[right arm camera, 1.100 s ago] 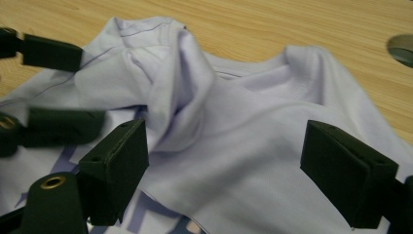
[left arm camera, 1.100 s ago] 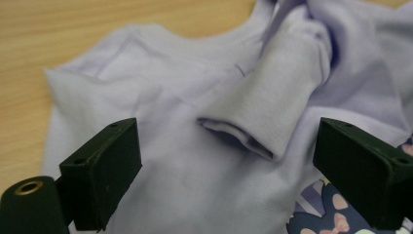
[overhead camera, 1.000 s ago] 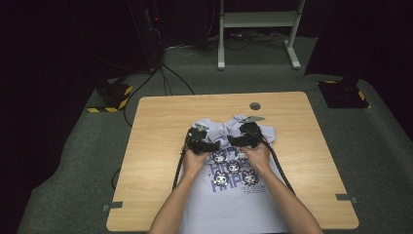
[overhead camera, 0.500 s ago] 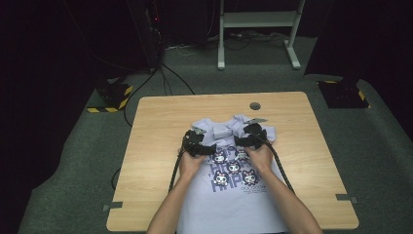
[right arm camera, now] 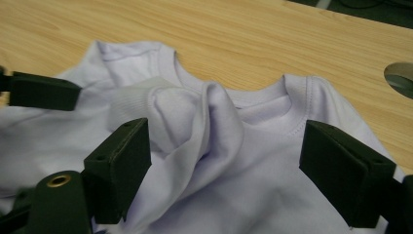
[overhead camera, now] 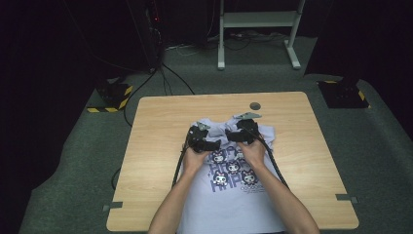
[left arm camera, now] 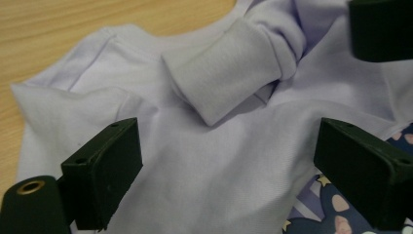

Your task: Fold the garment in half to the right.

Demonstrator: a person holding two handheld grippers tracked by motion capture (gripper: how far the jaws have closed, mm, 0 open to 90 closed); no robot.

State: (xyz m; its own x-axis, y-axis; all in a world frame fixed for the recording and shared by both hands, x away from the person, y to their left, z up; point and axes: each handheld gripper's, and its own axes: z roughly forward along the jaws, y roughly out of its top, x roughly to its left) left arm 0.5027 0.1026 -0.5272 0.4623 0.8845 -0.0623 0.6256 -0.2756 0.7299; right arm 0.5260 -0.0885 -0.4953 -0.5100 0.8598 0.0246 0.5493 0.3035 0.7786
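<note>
Hovering my left gripper (left arm camera: 229,161) and right gripper (right arm camera: 224,165) side by side, jaws apart and gripping nothing, I see the lilac T-shirt (overhead camera: 234,195) on the surface (overhead camera: 156,146) directly beneath both, its bunched collar just ahead.

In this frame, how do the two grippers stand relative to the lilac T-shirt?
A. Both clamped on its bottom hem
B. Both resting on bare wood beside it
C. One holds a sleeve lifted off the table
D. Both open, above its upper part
D: the left gripper and right gripper show jaws spread wide over the T-shirt near its collar, pinching nothing.
</note>
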